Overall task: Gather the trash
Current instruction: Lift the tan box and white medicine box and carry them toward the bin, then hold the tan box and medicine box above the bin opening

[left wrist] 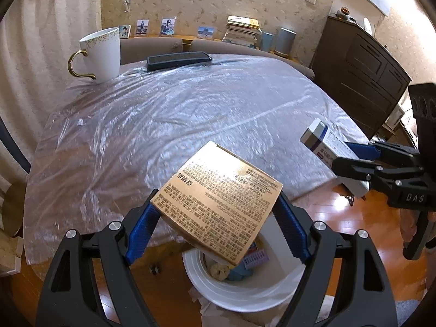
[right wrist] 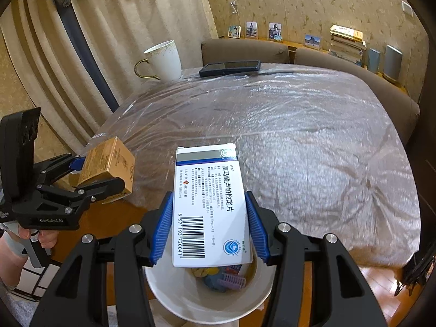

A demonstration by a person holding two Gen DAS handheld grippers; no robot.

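Trash is airborne on both sides: the left gripper (left wrist: 215, 212) has its blue ribbed fingers (left wrist: 141, 231) clamped on the flat gold cardboard box with black print (left wrist: 218, 199), and the right gripper (right wrist: 209, 229) has its fingers (right wrist: 163, 226) clamped on the white-and-blue medicine carton with a barcode (right wrist: 209, 207). Both boxes hang at the near edge of the counter covered in crinkled clear plastic sheet (left wrist: 190, 114), right above the round white waste bin (left wrist: 245, 297) on the wooden floor, which already holds some mixed scraps. Good position, but the gold box sits tilted, one corner over the rim, so I'd bring it squarely over the opening before letting go, and drop the boxes one after the other so they don't knock each other off the rim. The carton looks lined up well already. Count: two grippers, two boxes in the air, one bin. Far across the counter, one white mug with a gold handle (left wrist: 100, 54) and one dark phone lying flat (left wrist: 178, 60), close together and well apart from the action; neither looks like rubbish to me.
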